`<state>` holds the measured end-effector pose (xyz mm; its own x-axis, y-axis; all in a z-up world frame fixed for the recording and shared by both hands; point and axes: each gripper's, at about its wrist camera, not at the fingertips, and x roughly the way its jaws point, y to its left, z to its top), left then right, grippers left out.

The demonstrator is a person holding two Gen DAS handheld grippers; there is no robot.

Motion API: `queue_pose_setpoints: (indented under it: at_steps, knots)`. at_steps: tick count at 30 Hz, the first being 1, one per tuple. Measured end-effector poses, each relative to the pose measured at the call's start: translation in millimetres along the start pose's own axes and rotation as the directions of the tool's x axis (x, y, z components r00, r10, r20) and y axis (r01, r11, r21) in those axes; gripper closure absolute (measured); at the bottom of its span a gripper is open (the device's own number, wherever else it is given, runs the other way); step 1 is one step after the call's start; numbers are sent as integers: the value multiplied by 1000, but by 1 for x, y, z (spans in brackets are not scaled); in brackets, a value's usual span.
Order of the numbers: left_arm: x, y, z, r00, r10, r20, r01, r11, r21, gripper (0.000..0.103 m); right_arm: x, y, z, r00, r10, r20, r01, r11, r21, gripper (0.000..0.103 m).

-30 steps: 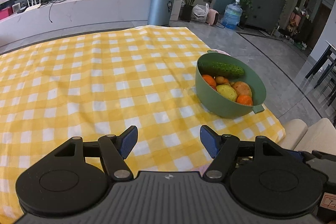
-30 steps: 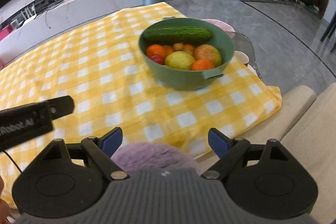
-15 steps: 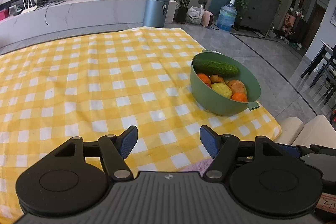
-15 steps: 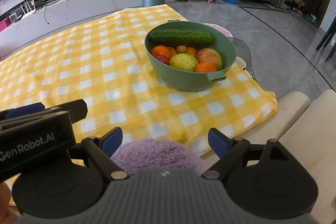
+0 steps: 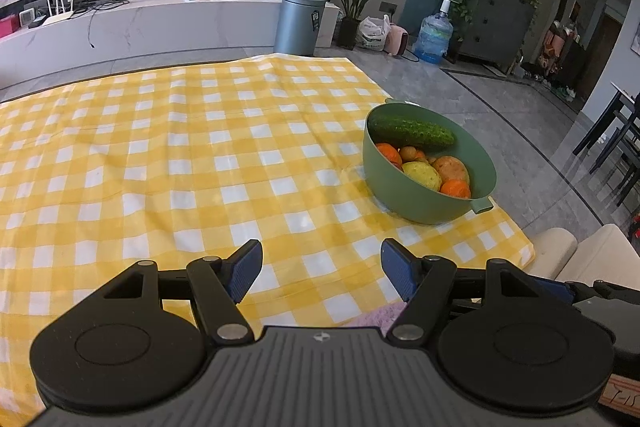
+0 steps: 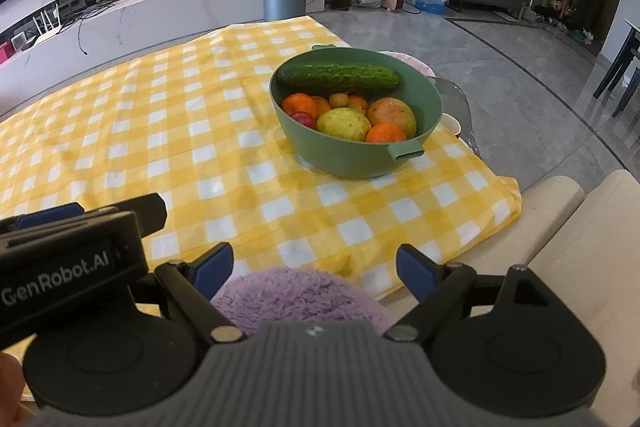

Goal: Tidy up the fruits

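Both grippers hung over the near edge of the bench, which had a yellow and white checked cloth over it. Left gripper had its jaws spread wide with nothing between them, just cloth underneath. Right gripper was the same deal, jaws spread and empty, with a fuzzy purple thing showing below them at the bench edge; couldn't tell what it was.

The fruit all sat in a green bowl near the cloth's right corner, well apart from both grippers. A cucumber lay across the far side of the bowl, resting on the pile. Below it were a couple of oranges, a yellowish fruit, a reddish-brown one, a small red one and a few small bits behind that were hard to make out. The bowl had a little tab handle pointing toward the near side.

In the right view the left gripper's body poked in at the left.
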<state>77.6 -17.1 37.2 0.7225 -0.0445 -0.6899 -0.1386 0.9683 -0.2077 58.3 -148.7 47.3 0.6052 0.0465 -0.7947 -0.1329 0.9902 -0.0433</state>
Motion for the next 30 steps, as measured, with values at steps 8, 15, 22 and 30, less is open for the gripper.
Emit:
queue_pose_setpoints:
  at_steps: [8,15,22,30]
  knots:
    - [-1,-2,-2,1000,1,-1,-1,1000,-14,23,-2,-2,-1,1000,-9,5,9,1000,4,18]
    - [-1,-2,-3,1000,2,-5,-2,1000,-12,23,-2,-3,-2,1000,-13,6,13,1000,5,18]
    - [-1,-1,-3,1000,-15,-17,15,999,-28,23,-1,-3,-3,1000,-12,4,12,1000,8,18]
    - [0,-2,-4,1000,0,-20,0,1000,-21,23,0,-3,-3,1000,-15,-1,15,1000,5,18]
